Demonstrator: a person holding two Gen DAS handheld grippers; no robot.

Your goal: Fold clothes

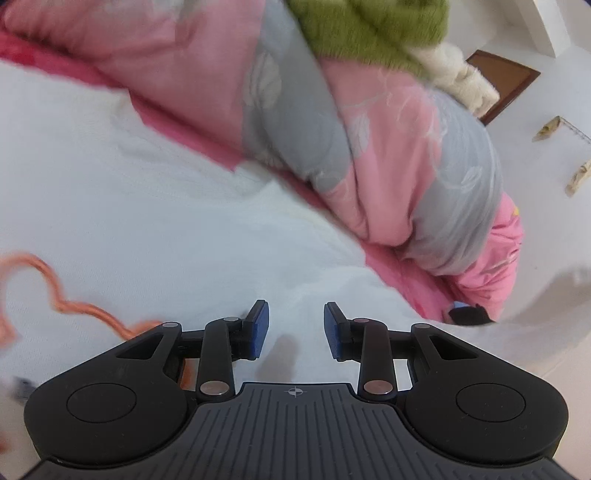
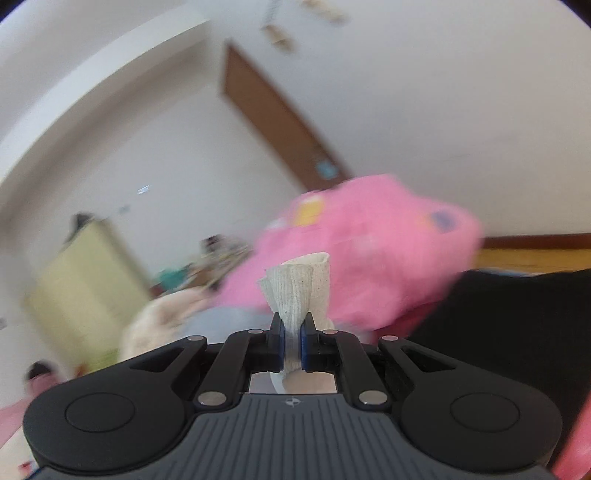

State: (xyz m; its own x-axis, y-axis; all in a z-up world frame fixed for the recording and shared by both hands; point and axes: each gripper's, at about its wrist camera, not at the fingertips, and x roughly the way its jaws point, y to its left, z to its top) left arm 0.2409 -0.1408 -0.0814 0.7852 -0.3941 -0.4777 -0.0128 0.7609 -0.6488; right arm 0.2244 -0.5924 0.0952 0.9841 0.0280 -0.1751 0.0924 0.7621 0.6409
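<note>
Your right hand-held gripper (image 2: 291,343) is clamped on a pinch of cream ribbed knit (image 2: 301,291); the fabric fans out above the blue pads and a fold hangs below them, so the piece is lifted, with the room wall and a brown door (image 2: 277,110) behind it. What garment it is, you cannot tell from this pinch. Your left hand-held gripper (image 1: 296,330) stands partly open and holds nothing, its pads apart above a white garment (image 1: 147,221) spread on the bed, with an orange cord (image 1: 55,291) lying on it at the near left. Judged from this, the fold is barely begun: one corner is taken, no crease shows. Beyond the white garment sits a rumpled pink and grey quilt (image 1: 388,166), and on its far side a green knit (image 1: 369,29) and a cream fleece (image 1: 461,81), all unfolded. In the right view a pink garment (image 2: 369,240) is heaped behind the pinch, also loose. Most of the pile is left.
</note>
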